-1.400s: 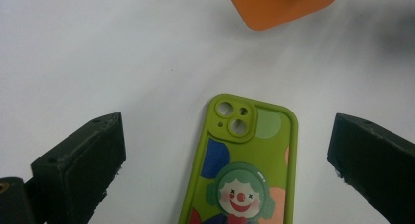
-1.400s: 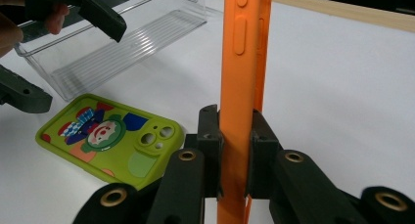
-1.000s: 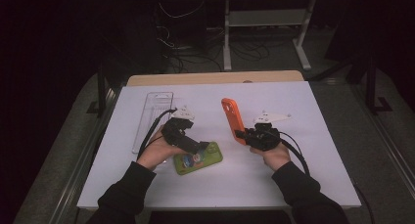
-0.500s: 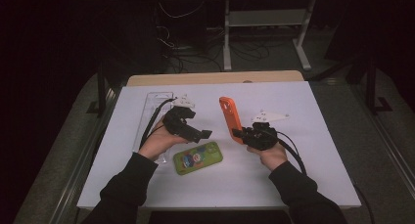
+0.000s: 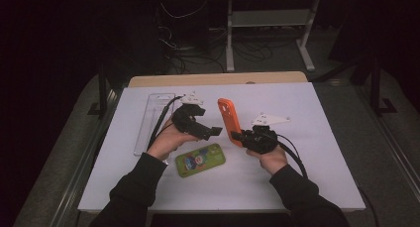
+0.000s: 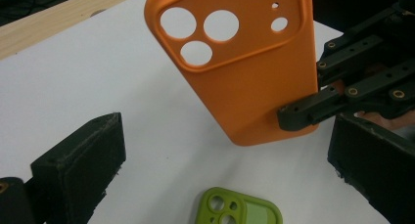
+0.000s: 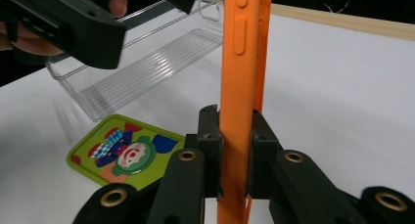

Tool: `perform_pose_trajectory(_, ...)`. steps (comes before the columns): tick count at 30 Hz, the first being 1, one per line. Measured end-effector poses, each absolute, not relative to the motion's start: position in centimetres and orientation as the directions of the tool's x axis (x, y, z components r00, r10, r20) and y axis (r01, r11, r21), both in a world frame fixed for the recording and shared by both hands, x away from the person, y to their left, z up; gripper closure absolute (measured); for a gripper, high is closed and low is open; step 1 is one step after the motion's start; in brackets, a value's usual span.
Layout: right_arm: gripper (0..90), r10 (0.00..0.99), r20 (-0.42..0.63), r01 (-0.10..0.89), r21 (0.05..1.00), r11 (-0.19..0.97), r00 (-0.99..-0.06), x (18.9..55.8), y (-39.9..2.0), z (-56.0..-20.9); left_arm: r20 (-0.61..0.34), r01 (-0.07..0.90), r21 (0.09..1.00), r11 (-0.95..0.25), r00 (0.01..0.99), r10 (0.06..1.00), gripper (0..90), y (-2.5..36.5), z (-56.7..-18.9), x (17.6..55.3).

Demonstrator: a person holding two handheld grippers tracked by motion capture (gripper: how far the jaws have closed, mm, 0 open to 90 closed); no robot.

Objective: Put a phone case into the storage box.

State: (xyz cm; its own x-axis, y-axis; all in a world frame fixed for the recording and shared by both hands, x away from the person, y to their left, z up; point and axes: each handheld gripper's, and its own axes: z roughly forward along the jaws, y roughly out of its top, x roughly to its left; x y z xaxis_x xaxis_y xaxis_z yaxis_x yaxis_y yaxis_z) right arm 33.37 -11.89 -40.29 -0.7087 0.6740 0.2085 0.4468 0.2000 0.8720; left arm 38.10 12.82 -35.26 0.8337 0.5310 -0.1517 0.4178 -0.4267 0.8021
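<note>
An orange phone case (image 5: 229, 119) stands upright above the table, its lower edge clamped by my right gripper (image 5: 237, 136), which is shut on it. In the right gripper view the jaws press both faces of the orange case (image 7: 240, 62) at my right gripper (image 7: 235, 141). My left gripper (image 5: 213, 131) hovers just left of the case, open, its jaws aimed at it. The left gripper view has the orange case (image 6: 244, 62) ahead of my left gripper (image 6: 225, 160), with nothing between the jaws. A green phone case (image 5: 200, 159) with a cartoon picture lies flat below.
A clear plastic tray (image 5: 151, 123) lies at the left of the white table top (image 5: 307, 103). A wooden strip (image 5: 213, 79) runs along the far edge. Cables trail from both grippers toward the person.
My left gripper has lifted off the green case and moved up and back, toward the orange case. The right gripper and orange case have stayed put.
</note>
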Motion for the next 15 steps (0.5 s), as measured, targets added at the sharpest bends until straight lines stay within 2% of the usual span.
perform_pose_trajectory(15,78.6,0.626,0.205,0.427,0.876,0.226,-0.752,32.2,-9.5,-40.5,-0.164,0.408,0.825,-0.391,0.835,0.525,0.0,12.5,-35.3,37.9)
